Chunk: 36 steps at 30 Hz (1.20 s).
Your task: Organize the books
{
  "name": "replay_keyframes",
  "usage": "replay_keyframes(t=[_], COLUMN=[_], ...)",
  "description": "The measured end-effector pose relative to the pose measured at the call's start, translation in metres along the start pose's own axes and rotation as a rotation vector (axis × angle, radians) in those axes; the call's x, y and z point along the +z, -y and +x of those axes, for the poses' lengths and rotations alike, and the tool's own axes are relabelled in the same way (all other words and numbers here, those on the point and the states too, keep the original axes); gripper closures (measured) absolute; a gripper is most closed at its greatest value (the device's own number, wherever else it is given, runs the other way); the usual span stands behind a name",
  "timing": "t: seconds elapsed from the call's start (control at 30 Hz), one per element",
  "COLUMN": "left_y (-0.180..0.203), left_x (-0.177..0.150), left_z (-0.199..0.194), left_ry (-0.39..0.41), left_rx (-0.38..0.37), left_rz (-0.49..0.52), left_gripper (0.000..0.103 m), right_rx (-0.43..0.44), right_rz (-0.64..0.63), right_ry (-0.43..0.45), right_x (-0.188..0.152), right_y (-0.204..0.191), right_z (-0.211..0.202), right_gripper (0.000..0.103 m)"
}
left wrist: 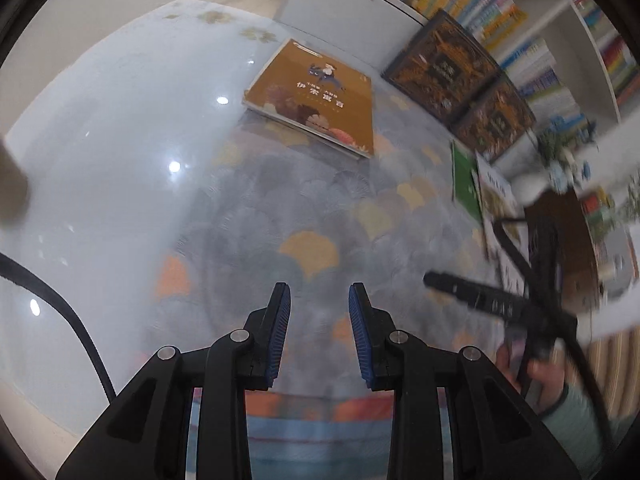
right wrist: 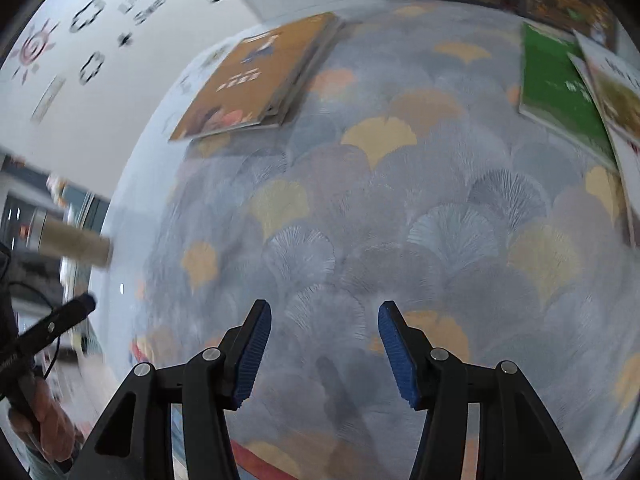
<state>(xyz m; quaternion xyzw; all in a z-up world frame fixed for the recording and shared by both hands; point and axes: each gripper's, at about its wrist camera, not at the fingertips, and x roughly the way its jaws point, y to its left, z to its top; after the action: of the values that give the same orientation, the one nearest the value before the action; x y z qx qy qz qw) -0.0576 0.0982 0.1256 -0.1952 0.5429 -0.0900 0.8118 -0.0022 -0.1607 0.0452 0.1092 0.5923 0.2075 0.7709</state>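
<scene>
Glossy grey cloth with yellow and orange fan-shaped leaves covers the table [right wrist: 400,208], and both cameras look down on it. At the far left of the right wrist view, a hand [right wrist: 44,420] holds the left gripper [left wrist: 319,300]; its blue-padded jaws stand a little apart, with only the cloth under them. Farther from that gripper, toward the left part of the table, a brown book [left wrist: 314,96] lies flat, front cover up, and it seems to rest on another thin book, of which only the page edges show. In the middle, the right gripper [right wrist: 325,316] points down at bare cloth, its jaws wider apart and holding nothing. To the right of it a green book [right wrist: 560,88] lies flat, and a pale book [right wrist: 612,96] lies on its right edge, partly covering it. Behind these, two dark books with gold-orange pattern [left wrist: 460,76] lie side by side at the far edge of the table. Behind them shelves of colourful books [left wrist: 532,52] stand, blurred.
</scene>
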Motion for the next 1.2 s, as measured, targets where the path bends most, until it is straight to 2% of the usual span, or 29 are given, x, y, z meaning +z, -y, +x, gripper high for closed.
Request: replay_keyframes(t=[0.1,0.17,0.3,0.4,0.5,0.57,0.67,0.8,0.9,0.97,1.0,1.03,1.13,1.2], left_y=[0.014,0.024,0.040,0.055,0.078,0.088,0.104,0.127,0.153,0.175,0.185,0.197,0.231,0.254], left_x=[-0.028,-0.052,-0.075,-0.072,-0.057,-0.047,-0.028,-0.002,0.023,0.038,0.046,0.056,0.074,0.082], left_z=[0.014,0.024,0.032,0.030,0.025,0.027,0.036,0.050,0.069,0.084,0.093,0.104,0.131,0.149], left_ry=[0.046,0.057,0.027,0.024,0.027,0.019,-0.004,-0.025,-0.053,-0.061,-0.064,-0.065,-0.115,-0.124], left_rx=[-0.046,-0.056,-0.029,-0.008,0.001,0.019,0.070,0.091,0.054,0.002,-0.026,-0.063,-0.145,-0.188], left_rz=[-0.129,-0.198,-0.226,-0.220,-0.164,-0.124,-0.055,0.034,0.128,0.191,0.216,0.239,0.306,0.365], left_gripper=[0.076,0.076,0.076,0.076,0.075,0.075,0.076,0.076,0.074,0.056,0.040,0.036,0.036,0.036], right_rx=[-0.022,-0.034,0.028,0.071,0.093,0.061,0.076,0.040,0.053,0.050,0.041,0.023,-0.050,-0.111], right_rz=[-0.107,-0.129,-0.056,-0.019,-0.029,-0.024,0.047,0.082,0.127,0.169,0.195,0.214,0.288,0.328], right_ry=[-0.011,-0.033,-0.065,-0.056,-0.023,0.014,0.059,0.136,0.210,0.254,0.273,0.283,0.326,0.360], right_x=[0.001,0.002,0.004,0.007,0.010,0.012,0.011,0.004,-0.002,-0.004,-0.006,-0.006,-0.006,-0.007], right_y=[0.008,0.022,0.051,0.059,0.066,0.076,0.103,0.129,0.148,0.154,0.159,0.163,0.177,0.191], right_z=[-0.005,-0.001,0.004,-0.004,-0.022,-0.035,-0.058,-0.091,-0.118,-0.132,-0.141,-0.147,-0.172,-0.187], right_gripper=[0.049,0.049,0.049,0.049,0.049,0.049,0.049,0.049,0.049,0.049,0.049,0.049,0.047,0.032])
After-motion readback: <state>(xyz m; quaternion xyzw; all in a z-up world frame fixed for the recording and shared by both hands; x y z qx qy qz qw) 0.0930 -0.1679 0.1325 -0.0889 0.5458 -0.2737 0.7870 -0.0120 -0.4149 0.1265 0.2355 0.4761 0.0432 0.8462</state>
